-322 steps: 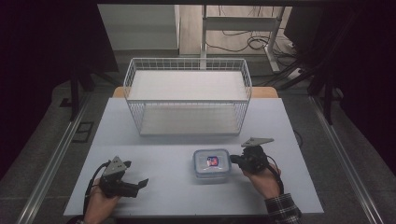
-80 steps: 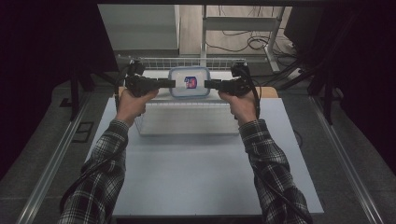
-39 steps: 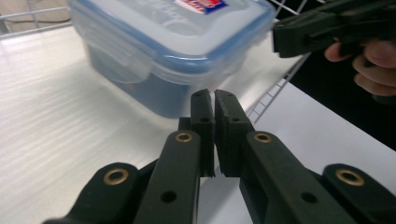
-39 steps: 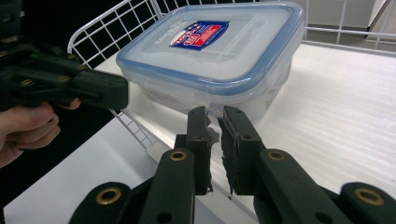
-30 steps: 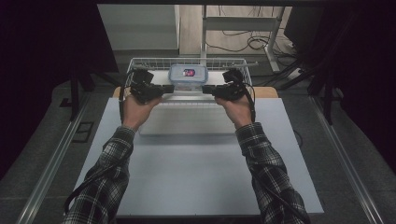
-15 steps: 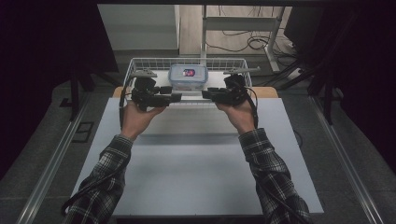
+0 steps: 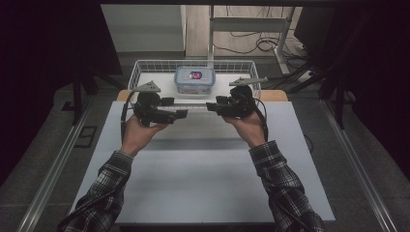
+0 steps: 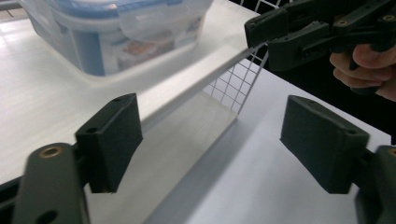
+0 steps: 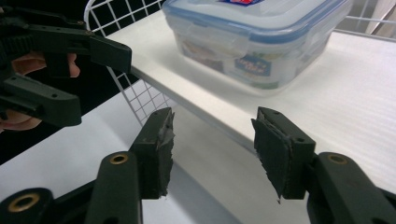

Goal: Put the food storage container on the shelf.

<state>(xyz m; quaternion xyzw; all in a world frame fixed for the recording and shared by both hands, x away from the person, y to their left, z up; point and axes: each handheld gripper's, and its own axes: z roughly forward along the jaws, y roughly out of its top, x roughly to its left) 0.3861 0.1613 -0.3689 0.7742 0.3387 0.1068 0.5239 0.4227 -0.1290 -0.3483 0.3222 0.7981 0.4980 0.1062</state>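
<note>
Container [image 7: 194,79] label, writing unreadable

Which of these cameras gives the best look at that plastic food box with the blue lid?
The right gripper view: the food box sits close, its side label and a lid clip visible. The left gripper view cuts it off at the top corner; the high view shows it whole but small, in the wire basket.

A clear plastic lidded food container [image 7: 194,79] sits inside the white wire basket [image 7: 140,70], toward its far side. The basket stands at the far edge of the white table [image 7: 193,183]. Nearer the person, over the basket's front rim, the left tool [image 7: 181,114] and right tool [image 7: 211,105] face each other, apart from the container.
</note>
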